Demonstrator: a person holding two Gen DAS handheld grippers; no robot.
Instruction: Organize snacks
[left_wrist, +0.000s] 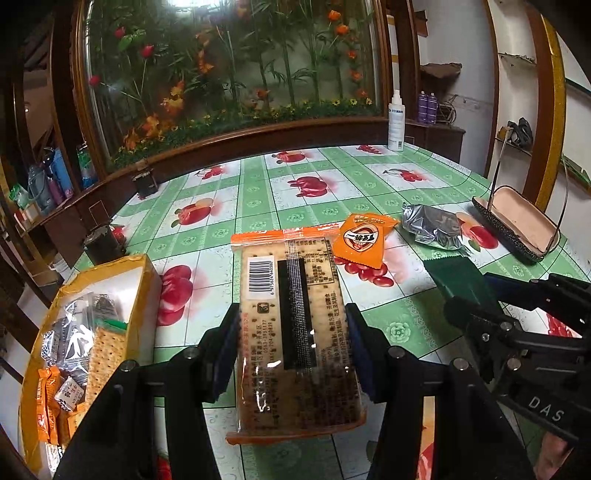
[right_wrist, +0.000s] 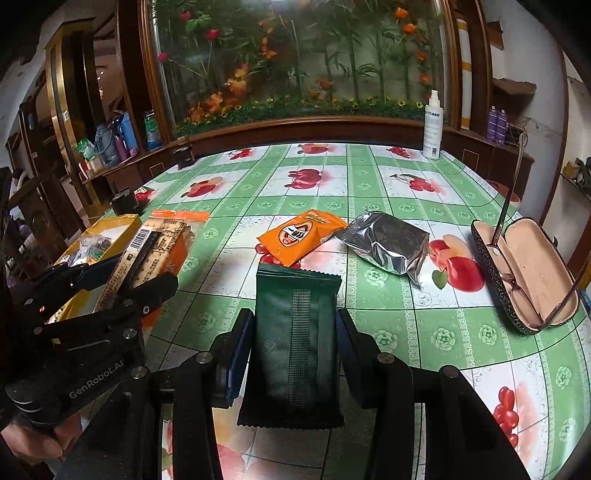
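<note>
My left gripper is shut on a long cracker pack with orange ends, held above the table; the pack also shows in the right wrist view. My right gripper is shut on a dark green snack packet, which also shows in the left wrist view. A yellow box with several snacks inside sits at the left; it also shows in the right wrist view. An orange packet and a silver foil packet lie on the table ahead.
An open glasses case with glasses lies at the right. A white spray bottle stands at the far edge. Two small dark containers stand near the left edge. The tablecloth is green and white with fruit prints.
</note>
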